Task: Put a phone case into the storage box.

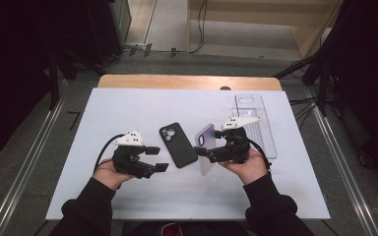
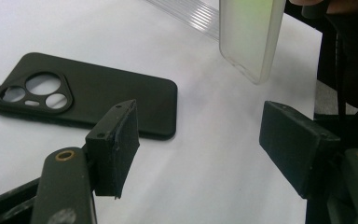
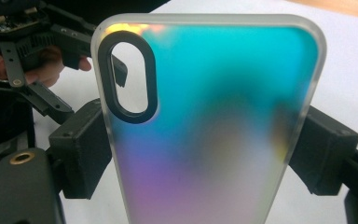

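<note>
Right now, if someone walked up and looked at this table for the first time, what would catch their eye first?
Probably the shimmering see-through phone case, blue-green fading to purple, clamped by its two long edges in the right tool and held up off the white table. Next, the black phone case lying flat mid-table, camera cutouts up, just ahead of the open left tool. Behind the right hand lies a clear plastic tray.

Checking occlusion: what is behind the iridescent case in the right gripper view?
Through the iridescent case camera hole shows the left tool and hand. The frosted body hides everything else behind it.
</note>
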The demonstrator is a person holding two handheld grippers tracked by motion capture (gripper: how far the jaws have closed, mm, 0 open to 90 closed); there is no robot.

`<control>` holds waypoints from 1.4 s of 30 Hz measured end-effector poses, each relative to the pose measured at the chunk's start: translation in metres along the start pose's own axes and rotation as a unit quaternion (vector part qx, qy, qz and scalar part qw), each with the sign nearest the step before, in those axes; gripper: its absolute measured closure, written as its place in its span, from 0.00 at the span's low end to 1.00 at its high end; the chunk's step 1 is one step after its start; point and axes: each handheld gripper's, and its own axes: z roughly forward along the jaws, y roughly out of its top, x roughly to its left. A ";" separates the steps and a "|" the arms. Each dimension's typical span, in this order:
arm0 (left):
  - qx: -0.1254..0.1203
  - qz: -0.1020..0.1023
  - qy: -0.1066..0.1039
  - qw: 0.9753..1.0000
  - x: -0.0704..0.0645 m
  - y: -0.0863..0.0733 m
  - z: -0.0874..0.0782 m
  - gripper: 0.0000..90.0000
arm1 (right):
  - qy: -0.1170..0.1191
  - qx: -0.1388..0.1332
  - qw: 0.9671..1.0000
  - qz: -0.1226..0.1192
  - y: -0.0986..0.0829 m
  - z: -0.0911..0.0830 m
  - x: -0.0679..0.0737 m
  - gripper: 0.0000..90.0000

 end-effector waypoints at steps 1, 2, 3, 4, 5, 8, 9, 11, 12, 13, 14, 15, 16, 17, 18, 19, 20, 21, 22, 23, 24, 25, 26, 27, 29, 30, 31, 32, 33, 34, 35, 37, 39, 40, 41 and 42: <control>0.000 -0.001 -0.001 1.000 0.000 -0.002 0.000 0.32 | 0.004 0.000 1.000 0.002 0.000 0.000 -0.001 0.17; 0.001 -0.002 0.000 1.000 0.000 -0.004 0.000 0.32 | 0.009 0.001 1.000 0.002 0.000 -0.001 -0.002 0.17; 0.004 -0.003 0.000 1.000 0.000 -0.006 0.000 0.32 | 0.011 0.000 1.000 0.002 0.001 -0.002 -0.003 0.17; 0.006 -0.006 0.001 1.000 0.000 -0.008 -0.001 0.32 | 0.013 0.001 1.000 0.002 0.002 -0.003 -0.003 0.17; 0.010 -0.003 0.001 1.000 0.000 -0.009 -0.001 0.32 | 0.013 0.002 1.000 -0.001 0.002 -0.004 -0.004 0.17; 0.015 -0.011 0.005 1.000 0.001 -0.013 -0.003 0.32 | -0.001 0.012 1.000 -0.005 0.004 -0.006 -0.004 0.17; 0.013 -0.017 0.006 1.000 0.002 -0.014 -0.003 0.32 | 0.001 0.011 1.000 -0.004 0.005 -0.007 -0.006 0.17; 0.011 -0.024 0.005 1.000 0.003 -0.016 -0.005 0.32 | 0.007 0.008 1.000 0.002 0.006 -0.009 -0.008 0.17; 0.012 -0.023 0.006 1.000 0.003 -0.017 -0.006 0.32 | 0.009 0.007 1.000 0.003 0.007 -0.011 -0.009 0.17; 0.011 -0.024 0.006 1.000 0.002 -0.018 -0.006 0.32 | 0.009 0.006 1.000 0.003 0.008 -0.012 -0.009 0.17; 0.012 -0.024 0.007 1.000 0.002 -0.019 -0.007 0.32 | 0.011 0.005 1.000 0.004 0.009 -0.014 -0.010 0.17; 0.013 -0.025 0.007 1.000 0.002 -0.020 -0.007 0.32 | 0.011 0.006 1.000 0.005 0.011 -0.015 -0.011 0.17; 0.012 -0.027 0.007 1.000 0.002 -0.021 -0.007 0.32 | 0.010 0.007 1.000 0.006 0.012 -0.017 -0.012 0.17; 0.014 -0.028 0.007 0.999 0.002 -0.021 -0.008 0.32 | 0.008 0.006 1.000 0.005 0.013 -0.019 -0.013 0.17; 0.015 -0.032 0.009 0.999 0.003 -0.022 -0.008 0.32 | 0.004 0.007 1.000 0.006 0.014 -0.020 -0.014 0.17; 0.016 -0.033 0.013 0.999 0.003 -0.022 -0.008 0.32 | 0.003 0.007 1.000 0.007 0.015 -0.022 -0.015 0.17; 0.016 -0.034 0.014 0.999 0.003 -0.023 -0.009 0.32 | 0.003 0.005 1.000 0.006 0.015 -0.024 -0.016 0.17; 0.013 -0.035 0.015 0.999 0.003 -0.023 -0.009 0.32 | 0.003 0.005 1.000 0.009 0.016 -0.026 -0.017 0.17; 0.012 -0.034 0.015 0.999 0.003 -0.023 -0.010 0.32 | 0.001 0.003 1.000 0.010 0.017 -0.027 -0.018 0.17; 0.013 -0.034 0.016 0.999 0.002 -0.024 -0.010 0.32 | 0.003 0.001 1.000 0.011 0.017 -0.029 -0.019 0.17; 0.012 -0.033 0.017 0.999 0.002 -0.024 -0.011 0.32 | 0.002 0.000 1.000 0.012 0.018 -0.031 -0.021 0.17; 0.013 -0.034 0.016 0.999 0.002 -0.024 -0.011 0.32 | 0.001 -0.001 1.000 0.013 0.019 -0.033 -0.022 0.17; 0.012 -0.035 0.017 0.999 0.002 -0.025 -0.012 0.32 | -0.001 -0.002 1.000 0.015 0.020 -0.035 -0.023 0.17; 0.013 -0.036 0.018 0.999 0.002 -0.025 -0.012 0.32 | -0.002 -0.004 1.000 0.017 0.021 -0.037 -0.024 0.17; 0.014 -0.035 0.018 0.999 0.002 -0.026 -0.013 0.32 | -0.007 -0.004 1.000 0.021 0.022 -0.040 -0.027 0.17; 0.014 -0.036 0.018 0.999 0.002 -0.027 -0.013 0.32 | -0.009 -0.003 1.000 0.023 0.023 -0.041 -0.028 0.17; 0.012 -0.037 0.019 0.999 0.002 -0.027 -0.014 0.32 | -0.010 -0.005 1.000 0.025 0.023 -0.042 -0.030 0.17; 0.012 -0.037 0.019 0.999 0.001 -0.027 -0.014 0.32 | -0.011 -0.006 1.000 0.025 0.024 -0.043 -0.031 0.17; 0.012 -0.036 0.019 0.999 0.001 -0.028 -0.015 0.32 | -0.013 -0.006 1.000 0.026 0.024 -0.045 -0.033 0.17; 0.012 -0.036 0.020 0.999 0.001 -0.028 -0.015 0.32 | -0.016 -0.007 0.999 0.028 0.025 -0.046 -0.034 0.17; 0.011 -0.037 0.020 0.999 0.001 -0.028 -0.016 0.32 | -0.017 -0.008 0.999 0.028 0.025 -0.048 -0.036 0.17; 0.011 -0.039 0.021 0.999 0.001 -0.029 -0.016 0.32 | -0.021 -0.012 0.999 0.033 0.027 -0.052 -0.038 0.17; 0.011 -0.037 0.022 0.999 0.001 -0.030 -0.017 0.32 | -0.026 -0.015 0.999 0.035 0.028 -0.055 -0.041 0.17; 0.010 -0.039 0.022 0.999 0.002 -0.030 -0.017 0.32 | -0.029 -0.016 0.999 0.037 0.028 -0.057 -0.042 0.17; 0.009 -0.039 0.022 0.999 0.002 -0.030 -0.017 0.32 | -0.032 -0.018 0.999 0.039 0.029 -0.058 -0.044 0.17; 0.010 -0.039 0.023 0.999 0.002 -0.030 -0.018 0.32 | -0.035 -0.022 0.998 0.039 0.029 -0.060 -0.045 0.17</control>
